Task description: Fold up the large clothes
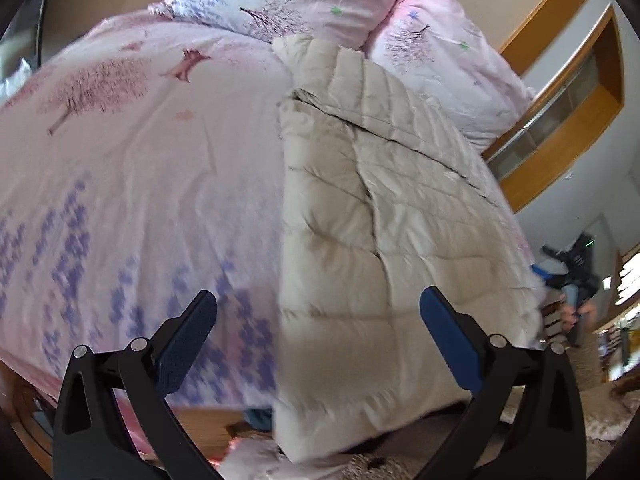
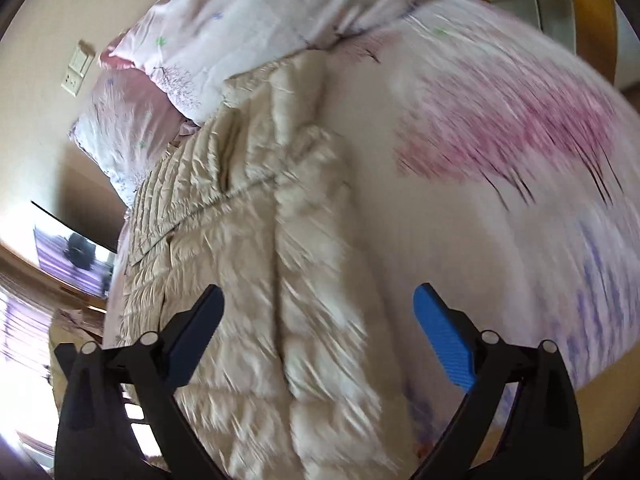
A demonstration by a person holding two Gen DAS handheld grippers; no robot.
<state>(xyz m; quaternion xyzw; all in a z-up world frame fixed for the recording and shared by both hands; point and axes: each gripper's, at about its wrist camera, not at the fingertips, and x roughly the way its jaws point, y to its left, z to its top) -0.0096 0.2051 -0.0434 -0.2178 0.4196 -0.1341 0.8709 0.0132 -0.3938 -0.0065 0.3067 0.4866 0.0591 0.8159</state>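
Left gripper [image 1: 318,306] and right gripper [image 2: 319,302] both hold fingers spread wide, gripping nothing.

Quilted beige coat [image 1: 400,208] looks faintly glossy (blurred); printed bedspread [image 1: 140,160] matt cloth.

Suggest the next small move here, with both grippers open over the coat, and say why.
Probably lower the left gripper onto the near hem of the beige coat and close. Both it and the right gripper are open and empty, and the coat lies lengthwise on the bed, narrowed but not yet folded end to end.
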